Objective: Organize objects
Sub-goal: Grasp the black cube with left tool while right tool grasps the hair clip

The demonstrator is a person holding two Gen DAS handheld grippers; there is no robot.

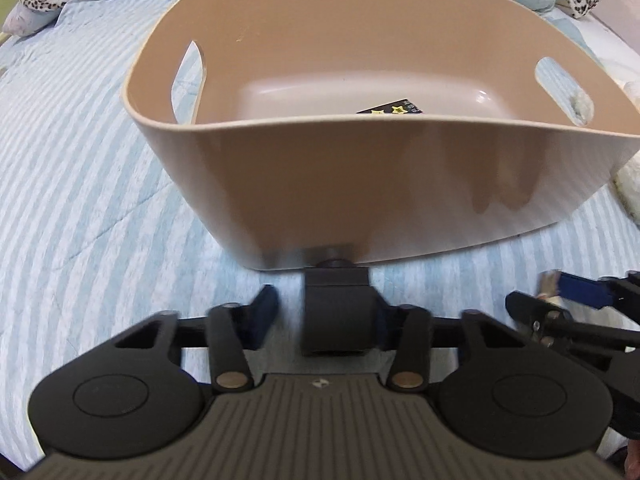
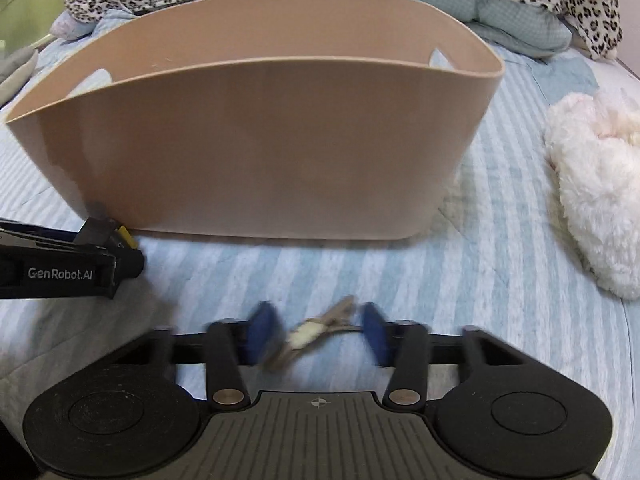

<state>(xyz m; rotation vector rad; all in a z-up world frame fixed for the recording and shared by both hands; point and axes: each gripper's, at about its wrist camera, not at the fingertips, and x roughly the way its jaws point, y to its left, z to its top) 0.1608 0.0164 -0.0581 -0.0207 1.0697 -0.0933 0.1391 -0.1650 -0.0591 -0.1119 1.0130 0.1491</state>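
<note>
**Right tongs straddle a small clip; the basket lies straight ahead**

Your right tongs [image 2: 316,334] are spread open on the striped bed [image 2: 460,280], and a small clip-like item [image 2: 316,334], tan with a pale patch, lies between their blue pads [image 2: 260,334]. It is blurred, so you cannot tell exactly what it is. Its long axis runs diagonally, from near-left to far-right, across the gap, not in line with the fingers. Neither pad clearly touches it.

The beige basket [image 2: 256,152] stands directly beyond, its near wall facing you, with a dark card [image 1: 390,108] on its floor.

Your left tongs [image 1: 320,312] grip a dark blocky object [image 1: 338,312] just beside the basket's base. A white fluffy toy [image 2: 596,196] lies to the right, well apart.

The right hand is plainly nearer the clip; closing would likely catch it at an angle.
</note>
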